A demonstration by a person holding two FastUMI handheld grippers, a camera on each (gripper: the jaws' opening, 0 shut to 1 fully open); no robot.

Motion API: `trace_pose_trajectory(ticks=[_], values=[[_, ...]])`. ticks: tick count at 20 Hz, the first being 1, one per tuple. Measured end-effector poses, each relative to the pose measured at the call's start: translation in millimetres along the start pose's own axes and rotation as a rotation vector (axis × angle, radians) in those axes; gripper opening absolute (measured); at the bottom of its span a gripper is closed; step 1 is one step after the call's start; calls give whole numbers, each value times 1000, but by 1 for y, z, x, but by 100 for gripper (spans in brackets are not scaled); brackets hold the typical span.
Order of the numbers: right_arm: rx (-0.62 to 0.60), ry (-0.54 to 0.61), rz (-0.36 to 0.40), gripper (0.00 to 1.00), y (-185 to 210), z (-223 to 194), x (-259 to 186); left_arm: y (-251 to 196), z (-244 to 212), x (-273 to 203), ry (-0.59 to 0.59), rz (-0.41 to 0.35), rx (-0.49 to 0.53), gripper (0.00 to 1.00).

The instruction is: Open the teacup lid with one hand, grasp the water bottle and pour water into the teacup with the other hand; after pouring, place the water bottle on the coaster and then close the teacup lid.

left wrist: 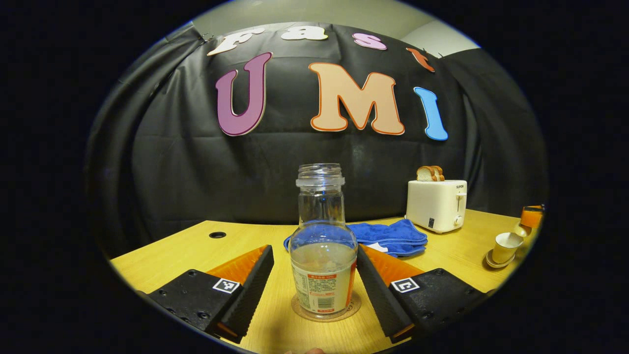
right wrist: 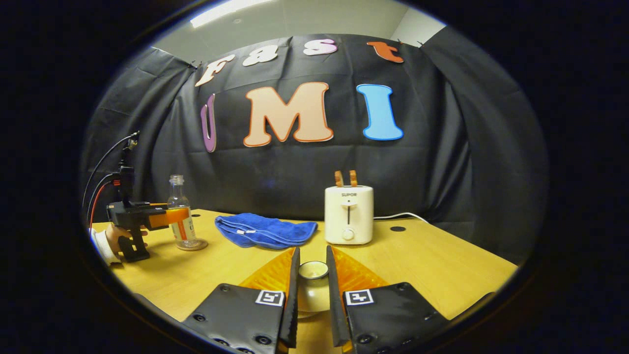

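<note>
A clear water bottle (left wrist: 323, 255), uncapped and partly filled, stands upright on a round coaster (left wrist: 326, 310). My left gripper (left wrist: 315, 248) is open around the bottle; the right finger looks to touch it and the left finger stands apart. In the right gripper view the bottle (right wrist: 180, 211) is far left, with the left gripper (right wrist: 147, 216) beside it. The cream teacup (left wrist: 506, 246) sits uncovered on its saucer (left wrist: 495, 261) at the far right. My right gripper (right wrist: 311, 250) is nearly closed on the cream teacup lid (right wrist: 313, 290), pinched between its fingers.
A folded blue cloth (left wrist: 393, 237) lies behind the bottle. A white toaster (left wrist: 436, 204) holding bread slices stands at the back right, its cord trailing on the wooden table (right wrist: 442, 265). A person's hand (right wrist: 115, 238) holds the left gripper.
</note>
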State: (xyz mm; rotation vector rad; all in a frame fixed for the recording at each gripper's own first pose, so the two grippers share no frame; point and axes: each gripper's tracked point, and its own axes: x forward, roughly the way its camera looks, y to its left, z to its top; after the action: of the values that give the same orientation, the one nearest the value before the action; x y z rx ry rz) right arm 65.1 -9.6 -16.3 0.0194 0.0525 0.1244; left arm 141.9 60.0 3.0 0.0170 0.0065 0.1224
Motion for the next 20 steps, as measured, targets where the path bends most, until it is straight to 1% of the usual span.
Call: trace_pose_trajectory(ticks=[2,4,7,10,11,12,13,14,16,18,19,20], values=[[1,4,46,31,14,-1,7,-3,1,-7,-6,-2,19,96],[2,7,56,31,17,-2,11,-3,0,-12,-9,4,29,96],[4,19,50,30,16,-3,13,0,1,-18,-13,16,9,95],[3,61,32,31,14,-11,18,2,-2,-24,1,23,-10,96],[1,77,26,30,13,-13,21,2,-2,-24,2,20,-16,99],[-1,97,22,31,13,-16,22,2,-3,-25,3,19,-21,96],[-1,114,16,31,12,-18,24,1,-3,-26,6,17,-23,95],[-2,125,12,31,12,-19,26,1,-3,-27,4,17,-22,98],[-3,136,9,31,12,-20,28,2,-3,-28,6,22,-22,95],[-3,140,9,30,12,-21,28,1,-3,-30,5,22,-22,99],[-4,139,8,30,12,-21,28,1,-3,-29,5,21,-21,99],[-3,140,6,30,11,-21,28,2,-3,-30,4,23,-21,96]])
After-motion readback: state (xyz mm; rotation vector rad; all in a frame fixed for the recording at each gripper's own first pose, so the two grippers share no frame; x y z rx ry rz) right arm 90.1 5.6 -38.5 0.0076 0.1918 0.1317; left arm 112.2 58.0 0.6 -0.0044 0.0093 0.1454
